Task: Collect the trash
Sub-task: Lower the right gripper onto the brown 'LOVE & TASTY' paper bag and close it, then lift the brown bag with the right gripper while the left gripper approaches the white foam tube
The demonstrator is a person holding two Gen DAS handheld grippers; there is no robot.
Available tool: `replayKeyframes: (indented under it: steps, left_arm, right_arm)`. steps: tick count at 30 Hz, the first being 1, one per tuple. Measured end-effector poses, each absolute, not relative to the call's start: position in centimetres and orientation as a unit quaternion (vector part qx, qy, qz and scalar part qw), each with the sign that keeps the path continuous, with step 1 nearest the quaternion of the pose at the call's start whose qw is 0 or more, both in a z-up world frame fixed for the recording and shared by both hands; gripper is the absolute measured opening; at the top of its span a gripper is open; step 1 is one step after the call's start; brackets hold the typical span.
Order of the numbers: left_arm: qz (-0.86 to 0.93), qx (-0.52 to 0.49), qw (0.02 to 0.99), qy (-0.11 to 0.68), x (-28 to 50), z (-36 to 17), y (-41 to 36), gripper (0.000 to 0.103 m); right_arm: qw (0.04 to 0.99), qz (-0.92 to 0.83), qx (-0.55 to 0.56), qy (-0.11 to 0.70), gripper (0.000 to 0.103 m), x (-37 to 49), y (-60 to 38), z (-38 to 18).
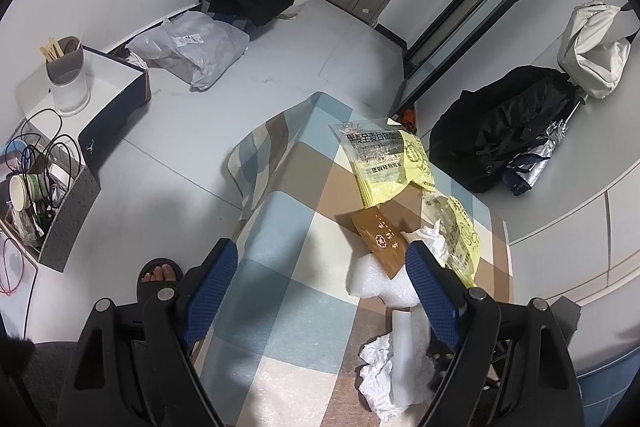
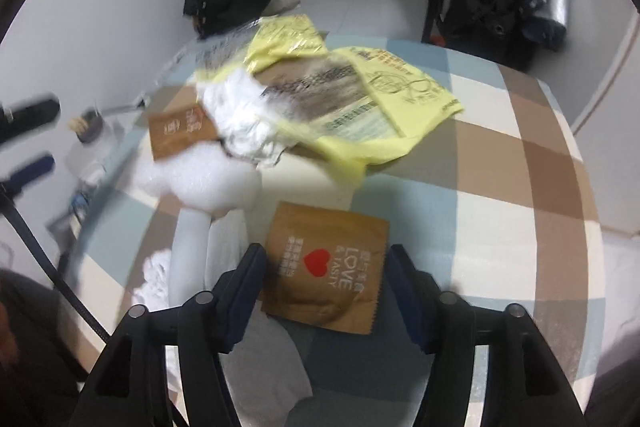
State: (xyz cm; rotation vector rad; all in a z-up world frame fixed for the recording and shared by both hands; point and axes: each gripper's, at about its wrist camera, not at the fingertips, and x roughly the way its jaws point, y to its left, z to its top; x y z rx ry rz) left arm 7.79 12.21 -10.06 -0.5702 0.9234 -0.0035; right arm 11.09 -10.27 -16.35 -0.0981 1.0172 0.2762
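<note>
right gripper (image 2: 324, 279): spread, its jaws on either side of the brown packet but not pressing it; nothing is pinched.
left gripper (image 1: 320, 287): spread wide and empty, hovering over the near-left part of the counter.
brown packet (image 2: 326, 265): flat brown wrapper with a red heart, lying on the checked cloth right between the right gripper's jaws; it is roughly square, one corner turned toward the far side. the view is blurred, so whether a pad grazes its edge i cannot tell.
key relation: the packet sits straight ahead of the right gripper, inside the gap between its jaws; the left gripper is off to the side, so the right hand looks nearer for this piece.
other trash: a second brown sachet (image 1: 380, 241), crumpled tissue (image 1: 378, 371), a white foam sheet (image 1: 380, 283) and yellow bags (image 1: 386, 163) lie in a loose pile on the counter (image 1: 280, 247), beyond and left of the packet as the right wrist sees it.
long axis: the foam sheet runs roughly from the near edge toward the pile.
containers: no bin or trash bag shows in either view. on the floor to the left, a grey box (image 1: 60, 227) holds paper cups and cables; a frosted cup (image 1: 68, 79) holds wooden sticks.
judgement: collecting looks barely begun, since the whole pile remains on the counter.
</note>
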Motion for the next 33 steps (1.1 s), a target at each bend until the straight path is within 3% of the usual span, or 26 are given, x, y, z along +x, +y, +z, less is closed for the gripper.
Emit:
replayKeyframes:
  steps: [5,11,15,28,33]
  left_arm:
    - [-0.005,-0.273,0.857,0.437,7.8,-9.9,12.2,0.084]
    - [-0.004,-0.271,0.858,0.436,7.7,-9.9,12.3,0.084]
    - [-0.003,-0.271,0.858,0.437,7.8,-10.0,12.3,0.084]
    - [-0.012,-0.230,0.868,0.441,7.5,-9.8,10.3,0.084]
    - [-0.053,-0.196,0.853,0.480,7.4,-10.3,7.9,0.084]
  right_arm:
    - [0.865,0.126,-0.060,0.482,0.066,11.1,-9.7,-16.4]
    - [0.868,0.139,-0.070,0.471,0.052,10.3,-10.0,-16.2]
    - [0.870,0.146,-0.070,0.467,0.047,10.1,-10.4,-16.4]
    - [0.877,0.147,0.013,0.458,0.047,9.8,-14.5,-15.8]
    - [0.882,0.147,0.019,0.447,0.047,9.4,-16.0,-15.1]
